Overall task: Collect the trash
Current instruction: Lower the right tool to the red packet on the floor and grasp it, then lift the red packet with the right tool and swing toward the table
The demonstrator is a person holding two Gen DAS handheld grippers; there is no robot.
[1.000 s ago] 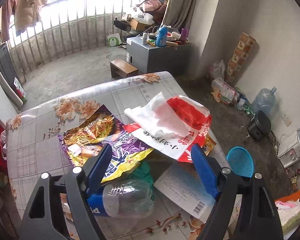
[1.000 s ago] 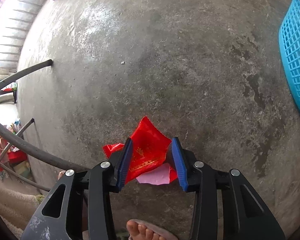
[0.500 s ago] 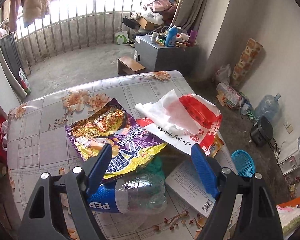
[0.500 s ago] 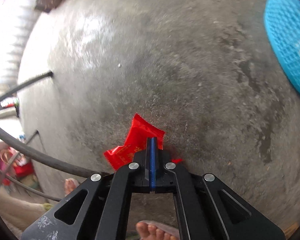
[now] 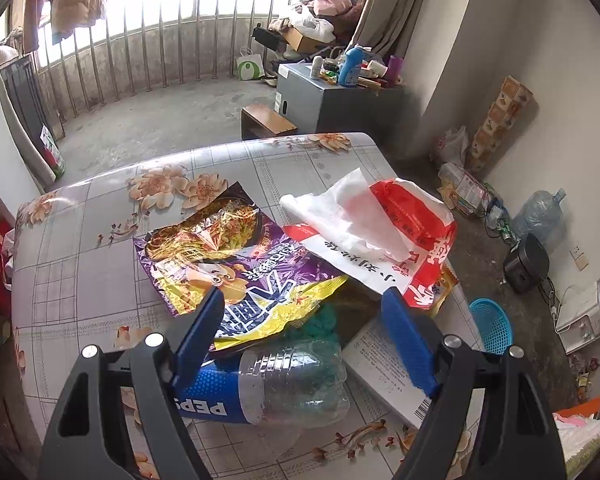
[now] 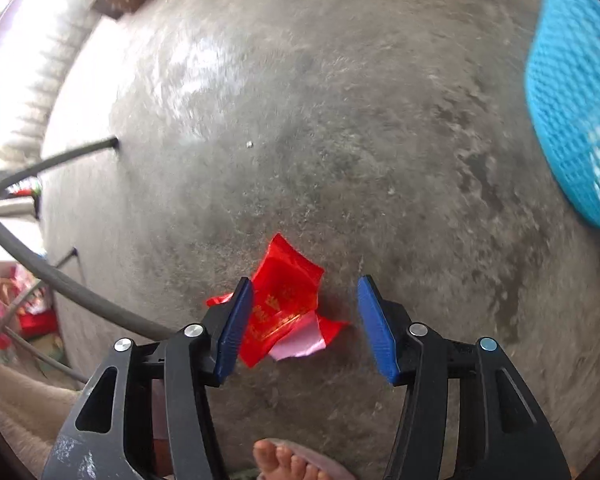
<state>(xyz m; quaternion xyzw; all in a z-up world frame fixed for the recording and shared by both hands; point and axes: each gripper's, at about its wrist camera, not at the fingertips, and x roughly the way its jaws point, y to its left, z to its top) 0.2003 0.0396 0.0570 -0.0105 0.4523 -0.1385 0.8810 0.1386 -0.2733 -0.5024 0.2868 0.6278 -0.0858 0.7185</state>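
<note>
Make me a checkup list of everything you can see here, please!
Surface: flowered table; bare concrete floor.
Job's things: red wrapper on floor; snack bag, Pepsi bottle, red-white bag on table.
Clutter: paper sheet on table.
Grippers: left tongs open over bottle; right tongs open, wrapper by one finger.
Cables: hose on floor.
Surroundings: blue basket, railing.

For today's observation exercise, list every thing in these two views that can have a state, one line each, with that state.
left gripper: open, holding nothing
right gripper: open, fingers either side of the wrapper
red wrapper: crumpled, on the floor
Pepsi bottle: lying on its side
purple snack bag: torn open, flat
blue basket: upright on the floor
</note>
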